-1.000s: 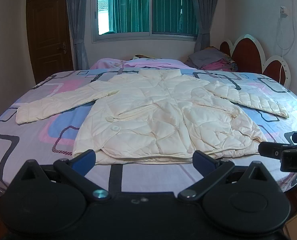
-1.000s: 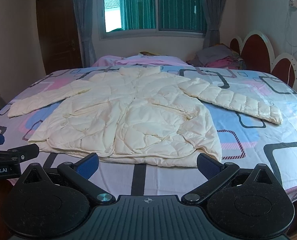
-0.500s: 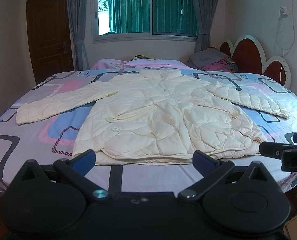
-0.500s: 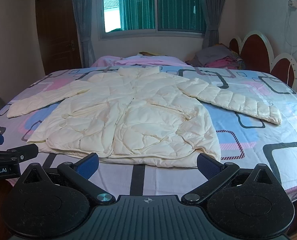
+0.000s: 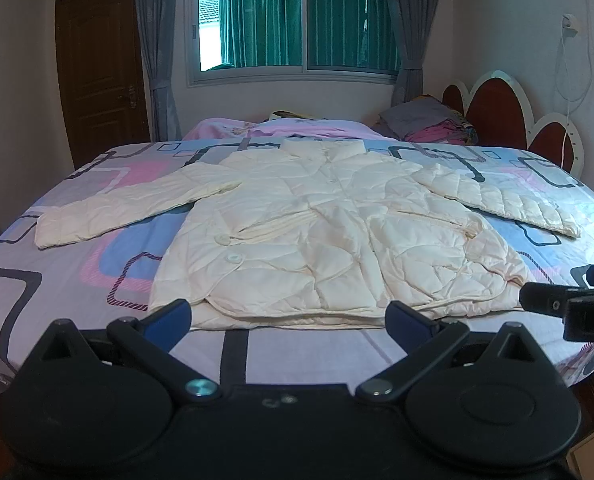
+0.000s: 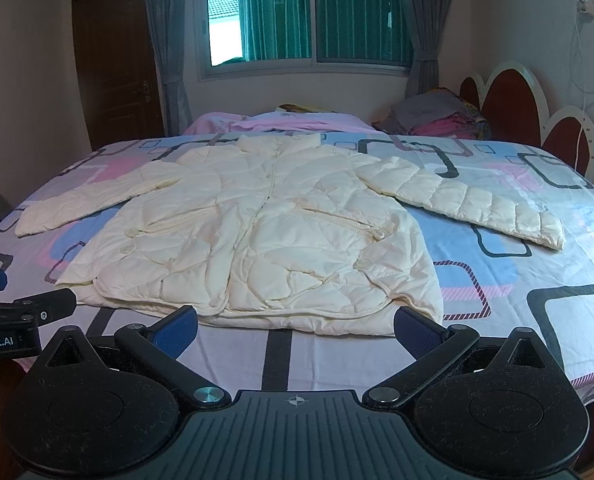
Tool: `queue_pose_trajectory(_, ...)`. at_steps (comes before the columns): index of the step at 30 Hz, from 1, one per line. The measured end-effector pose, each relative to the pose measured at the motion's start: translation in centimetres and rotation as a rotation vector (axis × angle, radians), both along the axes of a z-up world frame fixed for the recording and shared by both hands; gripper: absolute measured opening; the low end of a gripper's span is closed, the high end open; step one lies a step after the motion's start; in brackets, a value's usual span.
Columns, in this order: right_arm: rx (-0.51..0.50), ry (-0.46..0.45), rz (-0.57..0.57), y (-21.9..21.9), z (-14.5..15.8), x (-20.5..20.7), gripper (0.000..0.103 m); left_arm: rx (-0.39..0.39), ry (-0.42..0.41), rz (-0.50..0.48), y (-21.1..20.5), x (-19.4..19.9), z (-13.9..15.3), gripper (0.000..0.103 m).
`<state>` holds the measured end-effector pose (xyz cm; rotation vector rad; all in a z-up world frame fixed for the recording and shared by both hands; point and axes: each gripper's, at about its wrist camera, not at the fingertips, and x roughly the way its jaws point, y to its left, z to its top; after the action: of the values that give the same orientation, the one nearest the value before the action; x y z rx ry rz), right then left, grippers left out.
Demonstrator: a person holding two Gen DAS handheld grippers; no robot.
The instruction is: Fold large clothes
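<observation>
Cream quilted jacket (image 5: 329,240) spread flat on patterned bed (image 5: 57,280), sleeves out left and right; left gripper (image 5: 289,314) and right gripper (image 6: 295,322) at near edge, wide apart, empty.

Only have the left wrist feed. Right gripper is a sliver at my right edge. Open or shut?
Observer: Open. The right wrist view shows the right gripper with its jaws spread wide and nothing between them.
Operator: Where is it along the jacket?
Observer: At the near hem of the jacket, its jaws framing roughly mid-hem to the right corner. From that view the left gripper sits beside the hem's left corner, clear of the cloth.
</observation>
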<state>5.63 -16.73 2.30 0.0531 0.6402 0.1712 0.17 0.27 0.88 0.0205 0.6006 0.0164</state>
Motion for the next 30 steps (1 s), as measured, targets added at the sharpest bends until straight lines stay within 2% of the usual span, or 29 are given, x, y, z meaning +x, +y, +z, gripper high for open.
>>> queue_pose_trajectory(20,0.009,-0.002,-0.010,0.0,-0.2,0.4,0.103,-0.008,0.005,0.029,0.3,0.0,-0.4,0.103)
queue_pose_trajectory(30,0.016,-0.023,-0.090,-1.5,-0.5,5.1,0.103,-0.050,-0.005,0.031,2.1,4.3,-0.1,0.103)
